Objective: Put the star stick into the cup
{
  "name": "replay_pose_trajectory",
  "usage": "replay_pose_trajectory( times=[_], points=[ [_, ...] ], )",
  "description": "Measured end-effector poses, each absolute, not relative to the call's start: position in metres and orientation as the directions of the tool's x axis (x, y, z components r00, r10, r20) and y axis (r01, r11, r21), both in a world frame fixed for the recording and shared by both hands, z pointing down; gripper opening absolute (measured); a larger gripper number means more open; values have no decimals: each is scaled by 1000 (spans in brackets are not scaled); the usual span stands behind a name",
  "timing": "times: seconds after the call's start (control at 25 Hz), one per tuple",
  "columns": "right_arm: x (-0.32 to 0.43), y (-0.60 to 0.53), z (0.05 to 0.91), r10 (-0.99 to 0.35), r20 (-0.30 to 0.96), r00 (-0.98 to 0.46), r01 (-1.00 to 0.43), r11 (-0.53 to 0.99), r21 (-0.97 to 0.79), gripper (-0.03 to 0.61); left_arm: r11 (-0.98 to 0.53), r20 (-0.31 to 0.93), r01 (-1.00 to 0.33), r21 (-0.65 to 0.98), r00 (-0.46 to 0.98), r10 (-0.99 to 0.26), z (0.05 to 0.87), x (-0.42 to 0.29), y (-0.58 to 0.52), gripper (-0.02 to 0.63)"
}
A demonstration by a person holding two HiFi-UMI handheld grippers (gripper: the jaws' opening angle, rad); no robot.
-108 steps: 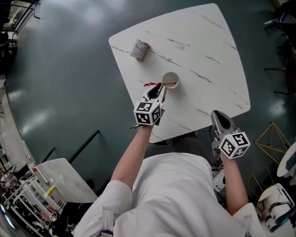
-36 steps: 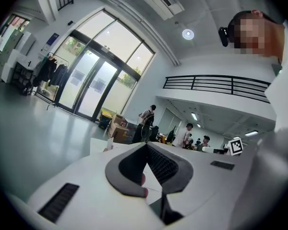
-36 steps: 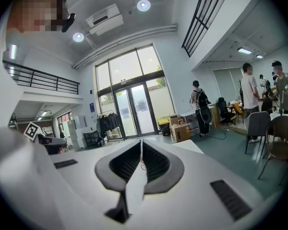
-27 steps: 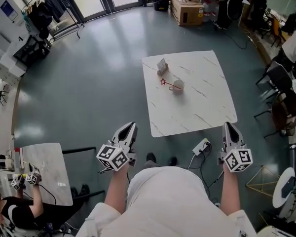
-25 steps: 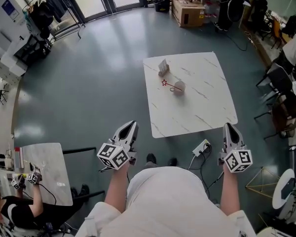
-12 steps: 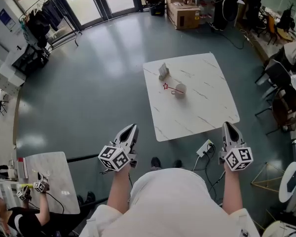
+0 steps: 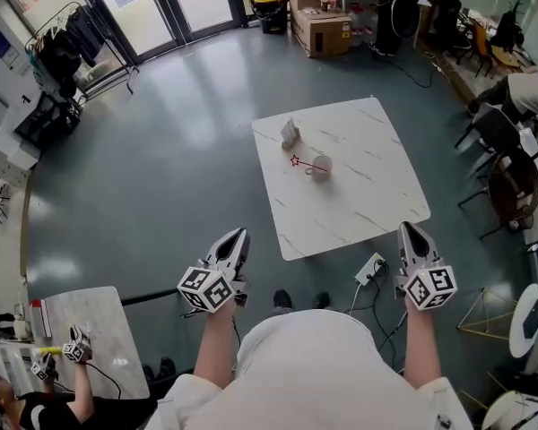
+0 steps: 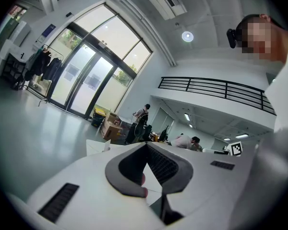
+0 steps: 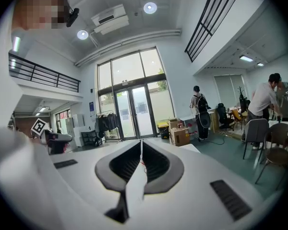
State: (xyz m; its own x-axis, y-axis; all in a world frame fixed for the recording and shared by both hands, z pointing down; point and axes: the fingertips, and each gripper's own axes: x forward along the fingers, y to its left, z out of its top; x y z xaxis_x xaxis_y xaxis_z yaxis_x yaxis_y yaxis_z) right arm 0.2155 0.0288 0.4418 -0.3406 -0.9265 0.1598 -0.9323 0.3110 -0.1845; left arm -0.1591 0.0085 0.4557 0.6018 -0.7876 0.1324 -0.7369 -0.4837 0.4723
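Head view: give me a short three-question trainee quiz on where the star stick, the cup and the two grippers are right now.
1. Fill the gap: the jaws of the left gripper and the right gripper are both ____.
2. Where is the star stick? A, at the cup on the white table; B, in the left gripper; C, on the floor.
3. True or false: a small box shares the table with the cup.

Key: 1 shut; 2 A; 3 true.
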Motion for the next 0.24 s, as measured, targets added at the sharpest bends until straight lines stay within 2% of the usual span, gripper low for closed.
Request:
replay_pose_trajectory(
  times=[0.24],
  points=[
    [215,27,439,-930,159,-331,-934,299,-193,31,-506,133,-723,471,625,-769,453,-153,2,13]
  ],
)
